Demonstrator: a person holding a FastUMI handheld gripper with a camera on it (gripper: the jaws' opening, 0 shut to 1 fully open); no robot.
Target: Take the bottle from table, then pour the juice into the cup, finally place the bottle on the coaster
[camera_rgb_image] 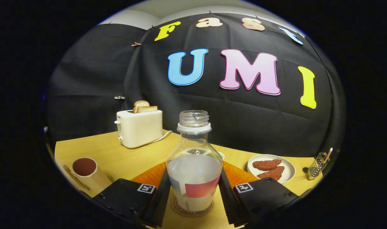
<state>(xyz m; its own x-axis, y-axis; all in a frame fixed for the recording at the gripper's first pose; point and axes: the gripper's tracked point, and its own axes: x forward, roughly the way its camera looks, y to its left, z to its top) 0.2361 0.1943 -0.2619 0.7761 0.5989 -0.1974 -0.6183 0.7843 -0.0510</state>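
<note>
A clear bottle (193, 165) with no cap, about half full of pale whitish juice and wearing a red-and-white label, stands upright between my fingers. My gripper (194, 194) is shut on its lower body, one finger against each side. The bottle's base rests on a round tan coaster (180, 208) with printed lettering along its rim, lying between the fingers. A cream-coloured cup (86, 171) with a dark reddish inside stands on the wooden table (123, 159), ahead and to the left of the left finger.
A cream toaster (139, 127) with two toast slices stands at the back left, its cord trailing right. An orange ribbed mat (238, 173) lies just behind the bottle. A white plate (288, 170) holds two reddish patties at the right, with a metal mesh holder (317, 165) beyond it.
</note>
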